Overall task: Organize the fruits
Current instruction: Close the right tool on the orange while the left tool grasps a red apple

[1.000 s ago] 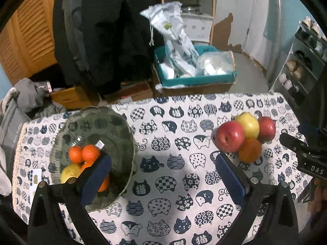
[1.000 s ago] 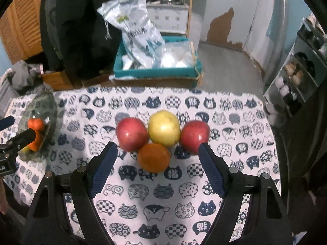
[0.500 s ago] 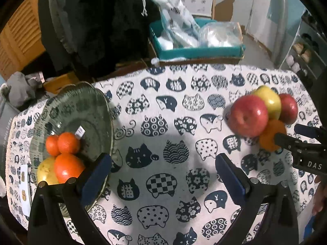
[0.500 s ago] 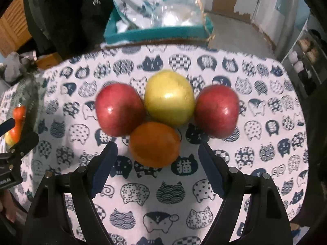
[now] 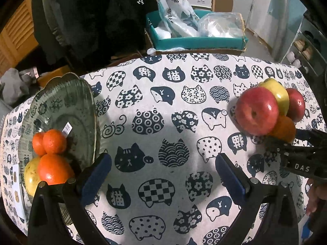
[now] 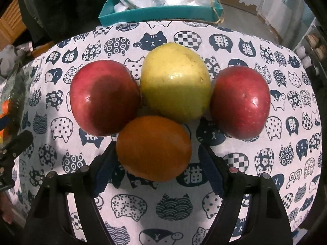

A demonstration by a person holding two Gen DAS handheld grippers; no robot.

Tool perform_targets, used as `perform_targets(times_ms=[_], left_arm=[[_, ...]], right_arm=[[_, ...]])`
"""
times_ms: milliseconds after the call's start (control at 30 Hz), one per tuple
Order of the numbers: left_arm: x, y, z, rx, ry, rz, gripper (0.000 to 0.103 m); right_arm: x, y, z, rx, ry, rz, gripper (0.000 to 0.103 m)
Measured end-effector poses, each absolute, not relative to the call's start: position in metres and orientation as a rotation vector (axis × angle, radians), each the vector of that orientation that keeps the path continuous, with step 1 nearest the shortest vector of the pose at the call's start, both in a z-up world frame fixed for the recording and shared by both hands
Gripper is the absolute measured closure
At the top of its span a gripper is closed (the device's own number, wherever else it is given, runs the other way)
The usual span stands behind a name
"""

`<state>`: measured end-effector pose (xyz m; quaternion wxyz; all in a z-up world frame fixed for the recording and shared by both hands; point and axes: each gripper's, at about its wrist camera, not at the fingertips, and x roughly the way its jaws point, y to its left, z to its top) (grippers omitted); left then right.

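Four fruits clustered on desk [image 6: 265, 183]: two red apples, yellow apple, orange [image 6: 153, 148]. Right hand-held gripper [image 6: 156, 163] now lower, closer than second ago; jaws just closing, straddling orange, no contact yet. Left hand-held gripper [image 5: 163, 175] open, empty, beside plate [image 5: 61, 102]. Grasp imminent.

Glossy skins on the red apples [image 6: 105, 98], highlights gleaming; the orange [image 6: 153, 148] looks duller, finely pebbled. The tablecloth [image 5: 163, 110] is matt woven cloth. The plate [image 5: 61, 106] is glazed and shiny, the bags [image 5: 220, 25] crinkly plastic.
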<state>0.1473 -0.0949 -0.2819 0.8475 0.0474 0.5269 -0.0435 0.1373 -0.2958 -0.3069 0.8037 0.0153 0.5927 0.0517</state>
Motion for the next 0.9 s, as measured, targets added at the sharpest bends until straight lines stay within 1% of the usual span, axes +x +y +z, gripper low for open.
perform_targets(times_ms=[67, 167, 300, 667, 900], left_arm=[[0.149, -0.098, -0.28, 0.1, 1.106, -0.103, 0.001], [0.152, -0.106, -0.276, 0.103, 1.097, -0.126, 0.001], [0.157, -0.121, -0.272, 0.104, 1.083, -0.173, 0.001], [0.157, -0.177, -0.273, 0.168, 1.073, -0.312, 0.001], [0.161, -0.191, -0.271, 0.145, 1.076, -0.335, 0.001]], right_arm=[[0.141, -0.295, -0.31, 0.048, 1.276, 0.129, 0.037], [0.141, -0.295, -0.309, 0.047, 1.272, 0.139, 0.039], [0.133, -0.303, -0.306, 0.043, 1.26, 0.122, 0.039], [0.115, -0.359, -0.302, 0.152, 1.245, 0.036, 0.039], [0.106, -0.374, -0.301, 0.163, 1.239, 0.036, 0.039]])
